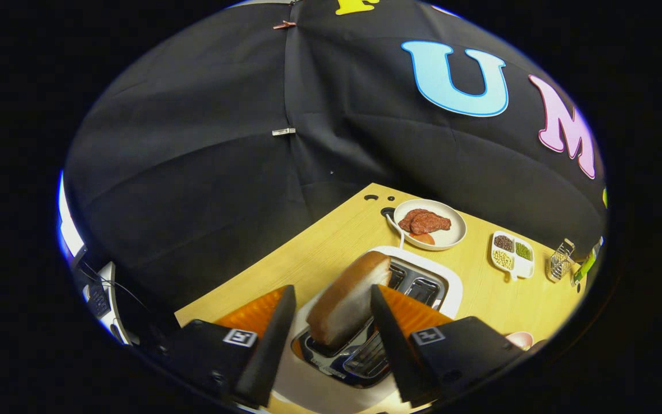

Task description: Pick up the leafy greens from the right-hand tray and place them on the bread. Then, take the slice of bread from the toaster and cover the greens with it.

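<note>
A slice of bread (347,302) with a brown crust and a white face stands tilted in the near slot of the white toaster (449,284). My gripper (331,292) is just above the toaster, one finger on each side of the slice. The right finger lies against the white face. A narrow gap separates the left finger from the crust side, so the jaws stand open around the bread. The toaster's far slot (423,287) beyond the slice holds nothing that I can see.
The toaster sits on a wooden table (319,253). Beyond it a white plate (457,233) holds brown meat slices (424,222). To the right stand a divided dish of beans (512,256) and a small wire basket (561,261).
</note>
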